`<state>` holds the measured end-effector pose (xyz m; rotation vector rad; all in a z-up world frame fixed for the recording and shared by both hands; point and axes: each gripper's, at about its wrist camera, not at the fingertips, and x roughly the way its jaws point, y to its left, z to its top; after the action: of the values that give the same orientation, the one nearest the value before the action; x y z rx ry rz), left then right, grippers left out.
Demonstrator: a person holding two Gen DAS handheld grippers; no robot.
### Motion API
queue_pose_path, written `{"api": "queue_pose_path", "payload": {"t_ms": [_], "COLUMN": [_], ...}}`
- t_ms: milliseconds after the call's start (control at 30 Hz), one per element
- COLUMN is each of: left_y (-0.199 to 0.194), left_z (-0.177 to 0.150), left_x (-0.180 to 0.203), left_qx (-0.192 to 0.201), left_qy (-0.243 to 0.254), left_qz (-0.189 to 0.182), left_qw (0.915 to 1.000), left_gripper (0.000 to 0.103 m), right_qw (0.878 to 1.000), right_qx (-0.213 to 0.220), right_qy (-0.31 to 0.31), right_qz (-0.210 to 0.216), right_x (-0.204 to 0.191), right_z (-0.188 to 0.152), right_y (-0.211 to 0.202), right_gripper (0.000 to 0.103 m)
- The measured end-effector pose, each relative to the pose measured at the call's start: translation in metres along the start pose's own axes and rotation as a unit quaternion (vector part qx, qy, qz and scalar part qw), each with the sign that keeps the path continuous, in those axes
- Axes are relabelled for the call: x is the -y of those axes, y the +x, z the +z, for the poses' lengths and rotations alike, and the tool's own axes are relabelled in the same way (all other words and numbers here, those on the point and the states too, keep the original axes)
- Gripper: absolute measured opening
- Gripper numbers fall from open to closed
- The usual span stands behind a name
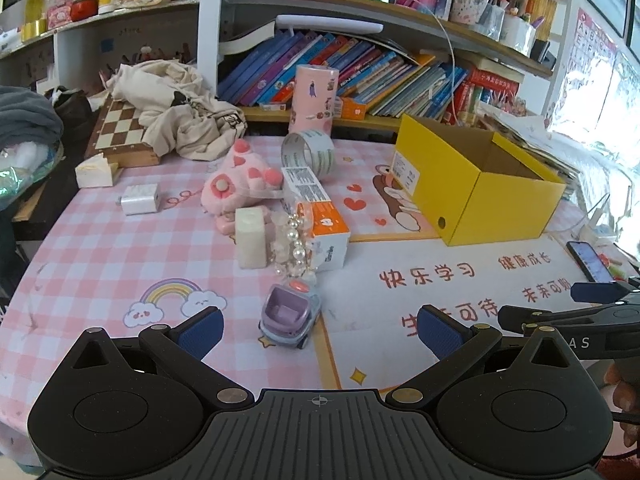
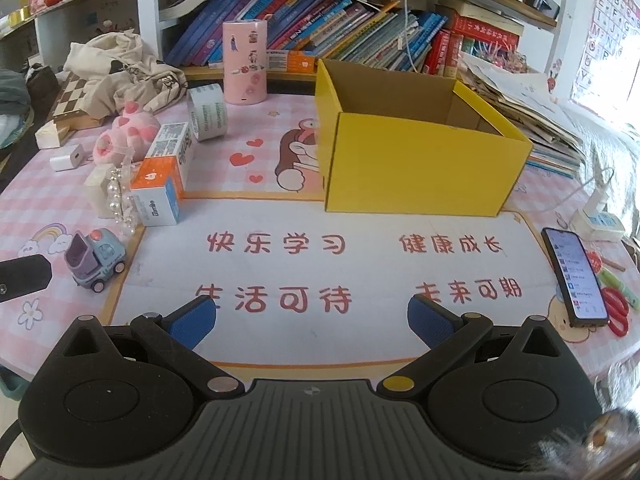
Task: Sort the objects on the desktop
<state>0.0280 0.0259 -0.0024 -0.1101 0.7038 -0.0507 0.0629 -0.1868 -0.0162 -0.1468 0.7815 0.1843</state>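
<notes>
Both tools are open and hold nothing: the left tool (image 1: pixel 320 330) and the right tool (image 2: pixel 312 318). The toy truck (image 1: pixel 290 316) stands on the bench (image 1: pixel 100 248) just before the left tool.

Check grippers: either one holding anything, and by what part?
Nothing held. Left gripper open, toy truck just ahead between its fingers, untouched. Right gripper open over bare mat.

Books (image 2: pixel 340 20) line the shelf; a phone (image 2: pixel 574 276) lies beside red scissors (image 2: pixel 616 312).

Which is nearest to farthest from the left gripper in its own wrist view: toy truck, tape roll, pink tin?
From the left gripper:
1. Toy truck, just ahead between the open fingers.
2. Tape roll, mid-table behind the orange carton.
3. Pink tin, at the back by the bookshelf.
</notes>
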Motion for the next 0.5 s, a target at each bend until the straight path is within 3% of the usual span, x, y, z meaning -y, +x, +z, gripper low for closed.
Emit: {"api": "queue_pose_path", "payload": {"t_ms": [167,500], "left_y": [0.003,0.006], "left_z": [0.001,0.001], "left_x": [-0.001,-0.003], "left_qx": [-0.007,-0.015], "left_qy": [0.009,0.014], "left_qz": [0.017,0.007], "left_qw": [0.9998,0.9998], "left_gripper": [0.103,0.103], "right_qw": [1.0,1.0], "right_qx": [0.0,0.008], "right_qy": [-0.008,-0.023], "right_qz": [0.007,0.015], "right_x": [-0.006,-0.013], "right_z": [0.003,0.009], "right_y": [0.002,0.005], "right_gripper": [0.103,0.103]}}
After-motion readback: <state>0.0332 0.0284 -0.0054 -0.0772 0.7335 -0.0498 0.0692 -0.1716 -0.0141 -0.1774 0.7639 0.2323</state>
